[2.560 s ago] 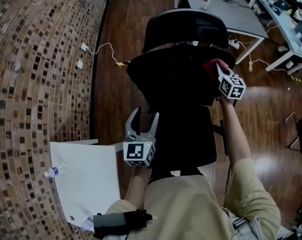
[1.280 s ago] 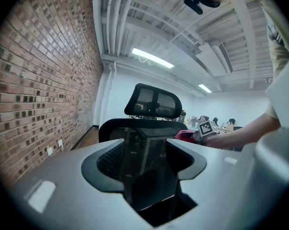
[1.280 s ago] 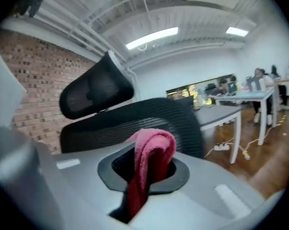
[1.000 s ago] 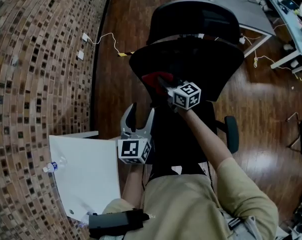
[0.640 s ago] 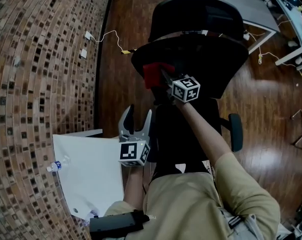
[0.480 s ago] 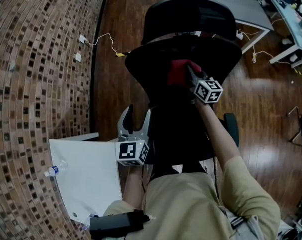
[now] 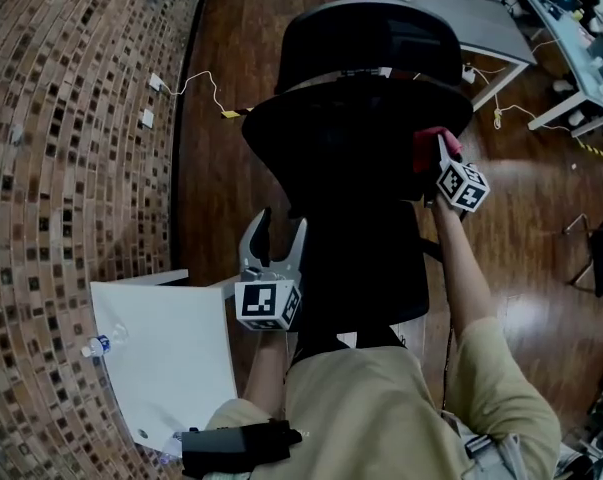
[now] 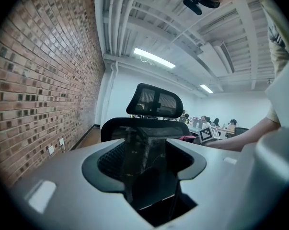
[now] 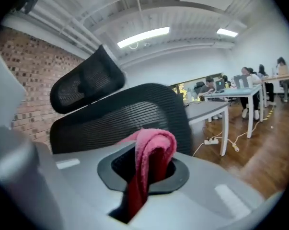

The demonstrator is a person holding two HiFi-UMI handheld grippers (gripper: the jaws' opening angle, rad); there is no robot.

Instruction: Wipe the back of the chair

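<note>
The black mesh office chair's backrest (image 7: 346, 143) and headrest (image 7: 366, 43) stand in front of me. My right gripper (image 7: 433, 153) is shut on a red cloth (image 7: 427, 146) and presses it against the backrest's right edge. In the right gripper view the folded red cloth (image 9: 151, 157) sticks up between the jaws, with the chair back (image 9: 120, 119) just behind it. My left gripper (image 7: 274, 236) is open and holds nothing, low at the chair's left side. Its own view looks at the backrest (image 8: 144, 128) and headrest (image 8: 154, 99).
A white tabletop (image 7: 166, 353) with a small water bottle (image 7: 99, 345) lies at the lower left, beside a brick wall (image 7: 61, 168). Cables (image 7: 216, 93) run over the wooden floor. A grey desk (image 7: 451, 13) stands behind the chair; people sit at desks (image 9: 249, 80) farther off.
The right gripper carried the red cloth from the backrest's right edge to its left side, then back across to the right edge. The left gripper stayed open in place.
</note>
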